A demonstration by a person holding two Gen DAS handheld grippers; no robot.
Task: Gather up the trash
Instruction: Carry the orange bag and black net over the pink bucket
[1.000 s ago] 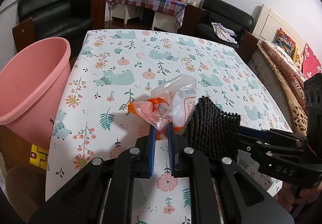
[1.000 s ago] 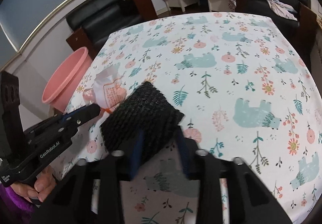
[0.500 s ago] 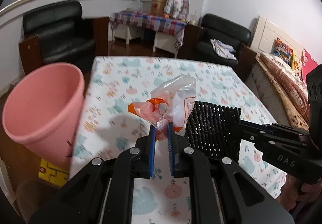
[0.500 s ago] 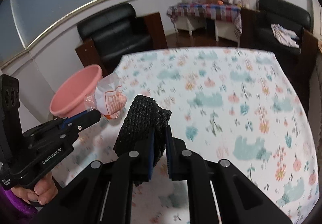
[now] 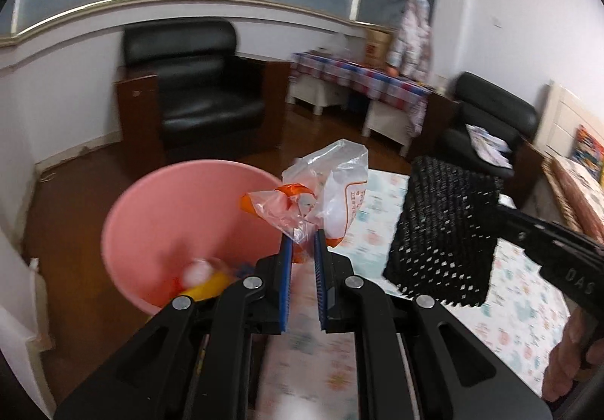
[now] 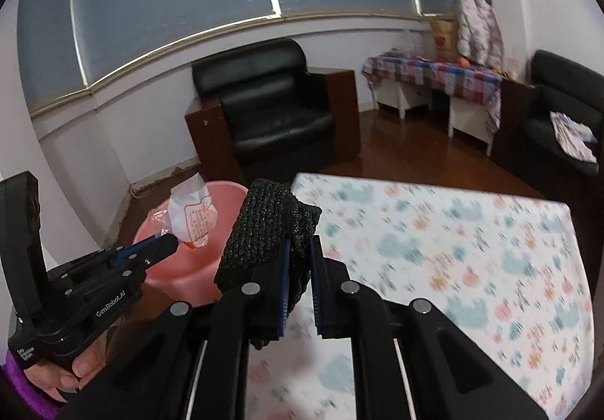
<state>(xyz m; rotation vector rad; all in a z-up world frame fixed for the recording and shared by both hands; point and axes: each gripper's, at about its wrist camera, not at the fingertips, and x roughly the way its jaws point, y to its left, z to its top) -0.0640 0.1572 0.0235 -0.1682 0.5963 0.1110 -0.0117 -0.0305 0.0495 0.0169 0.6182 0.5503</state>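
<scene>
My left gripper (image 5: pixel 300 242) is shut on a crumpled clear plastic bag with orange print (image 5: pixel 328 193), held in the air over the near right rim of the pink bucket (image 5: pixel 170 223). Some trash lies blurred in the bucket's bottom (image 5: pixel 205 282). To its right my right gripper (image 6: pixel 300 244) is shut on a black knitted cloth (image 6: pixel 264 227), which droops over its left finger above the table's edge. The right wrist view shows the left gripper (image 6: pixel 166 242) with the bag (image 6: pixel 192 212) in front of the bucket (image 6: pixel 181 269).
The table with the bear-and-flower cloth (image 6: pixel 453 250) spreads to the right. The bucket stands on the wooden floor at the table's left corner. A black armchair (image 5: pixel 196 95) is behind it, with a plaid-covered side table (image 5: pixel 358 80) and another dark armchair (image 5: pixel 490 125) farther right.
Both grippers rose off the table and swung left towards the bucket. The right jaws closed on the black cloth and lifted it. The bag now hangs at the bucket's rim.
</scene>
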